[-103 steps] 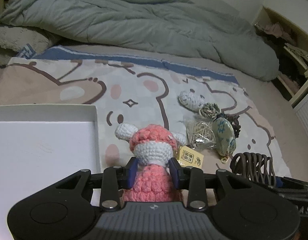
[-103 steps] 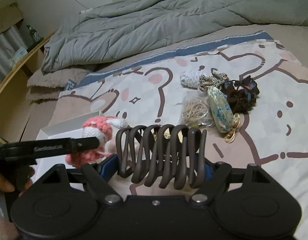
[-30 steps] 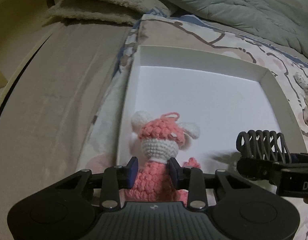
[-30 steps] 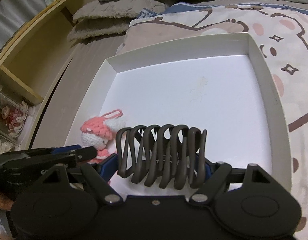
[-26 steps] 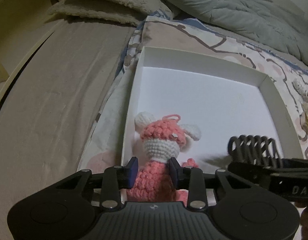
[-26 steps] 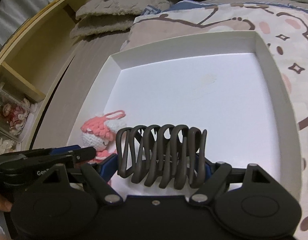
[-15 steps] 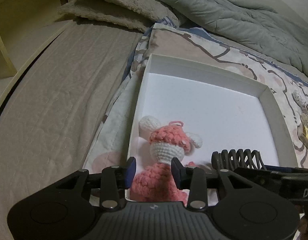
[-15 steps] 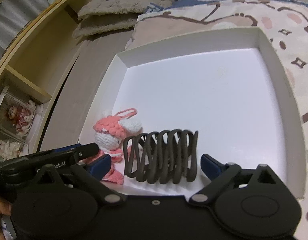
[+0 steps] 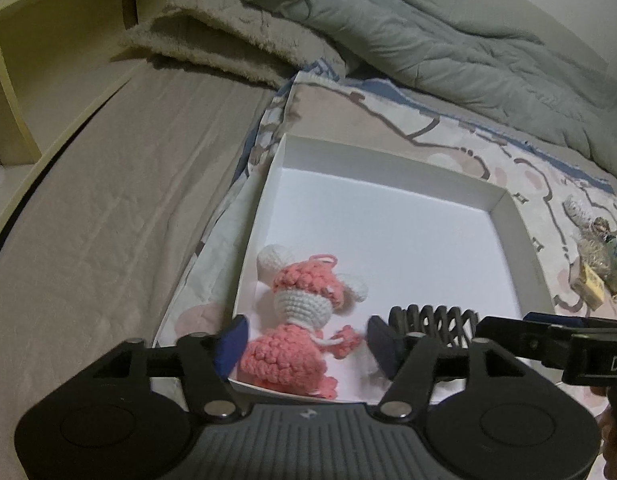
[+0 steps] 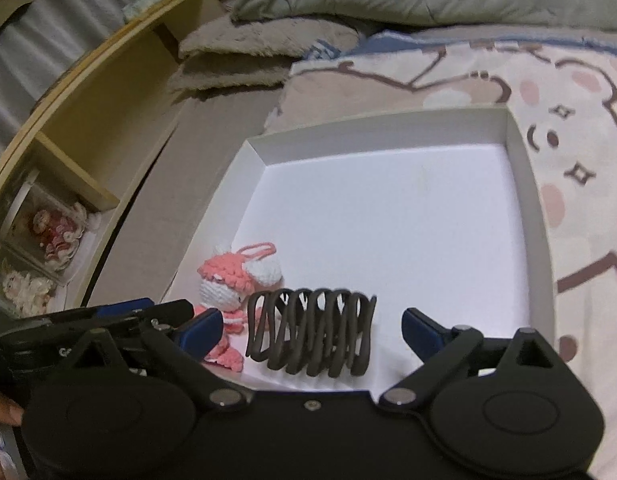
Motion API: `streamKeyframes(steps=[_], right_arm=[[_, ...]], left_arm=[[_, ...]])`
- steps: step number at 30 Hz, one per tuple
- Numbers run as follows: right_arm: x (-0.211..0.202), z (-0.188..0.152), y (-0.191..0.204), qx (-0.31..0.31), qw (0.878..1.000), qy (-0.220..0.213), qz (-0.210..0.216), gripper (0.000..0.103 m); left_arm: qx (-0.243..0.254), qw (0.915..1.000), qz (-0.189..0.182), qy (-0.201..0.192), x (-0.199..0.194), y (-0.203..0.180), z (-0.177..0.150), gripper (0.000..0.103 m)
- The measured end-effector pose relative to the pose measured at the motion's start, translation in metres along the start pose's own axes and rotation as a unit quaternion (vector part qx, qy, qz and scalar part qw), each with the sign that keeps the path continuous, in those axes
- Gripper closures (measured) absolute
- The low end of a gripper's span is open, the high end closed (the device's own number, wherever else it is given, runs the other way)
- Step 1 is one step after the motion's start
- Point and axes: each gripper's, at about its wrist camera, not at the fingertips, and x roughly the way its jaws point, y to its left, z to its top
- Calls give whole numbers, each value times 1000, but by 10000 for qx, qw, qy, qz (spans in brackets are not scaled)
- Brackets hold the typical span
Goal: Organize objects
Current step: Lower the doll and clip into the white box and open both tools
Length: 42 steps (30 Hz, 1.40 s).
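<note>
The pink-and-white crocheted doll point(image 9: 296, 324) and dark brown plastic claw clip point(image 10: 312, 332) lie side by side in the shallow white cardboard box point(image 10: 524, 184), between the opening left gripper point(image 9: 304, 344) and the wide-spread right gripper point(image 10: 312, 330), untouched by either

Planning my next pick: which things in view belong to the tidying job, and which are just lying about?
Job:
- white box
- pink crochet doll, in the box
- dark hair claw, in the box
- small trinkets on the bear sheet

Lying about:
- grey duvet
- fluffy blanket
- wooden shelf
</note>
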Motion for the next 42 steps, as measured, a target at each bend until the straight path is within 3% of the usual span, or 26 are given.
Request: streamKeyframes(steps=[6,8,14,28,42], right_arm=[[-22,5,-7,-224,9997,-116,-57,6],[-29,6,-10,-301,9993,-163,-123,0],[-45,8,-18,-501,9979,-302,-281,0],[-78,19,-32,-947,9925,-561,-540,0],[-128,36,-92,-781,9879,-879,-1012,0]], left_arm=[[-73,9998,31,-160,-17,-8,0,12],[-78,9998,40,-199,-22,-10,-1,6],[-110,9994,138,-294,-33,-14,-4,0],[-142,9989,65,-443,-49,-31,2,0],[85,9984,-136,-538,-44,-88,17,0]])
